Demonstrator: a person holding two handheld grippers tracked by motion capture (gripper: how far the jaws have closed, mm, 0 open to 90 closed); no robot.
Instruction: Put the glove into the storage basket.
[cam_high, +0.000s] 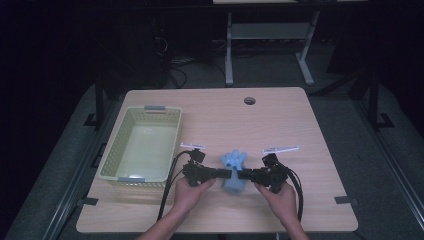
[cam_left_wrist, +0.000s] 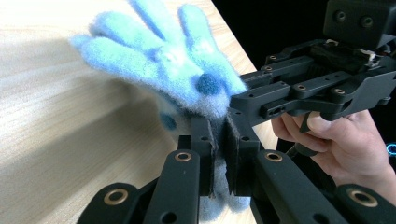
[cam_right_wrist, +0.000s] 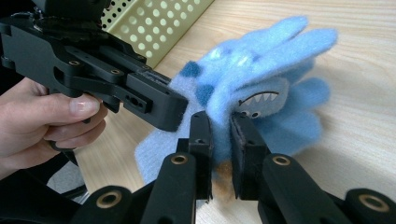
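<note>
1. High view: the blue fleece glove (cam_high: 233, 169) sits between the left gripper (cam_high: 226, 173) and right gripper (cam_high: 242, 175), near the desk (cam_high: 310, 150) front, right of the yellow basket (cam_high: 142, 145).
2. Left gripper view: its fingers (cam_left_wrist: 201, 140) are clenched on the glove's cuff.
3. Right gripper view: its fingers (cam_right_wrist: 245, 140) pinch the glove too. It is gripped by both; next probably comes a joint lift toward the basket.

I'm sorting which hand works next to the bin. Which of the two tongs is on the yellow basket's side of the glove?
The left tongs, gripping the blue glove from the side toward the yellow basket; the right tongs clamp its far side.
</note>
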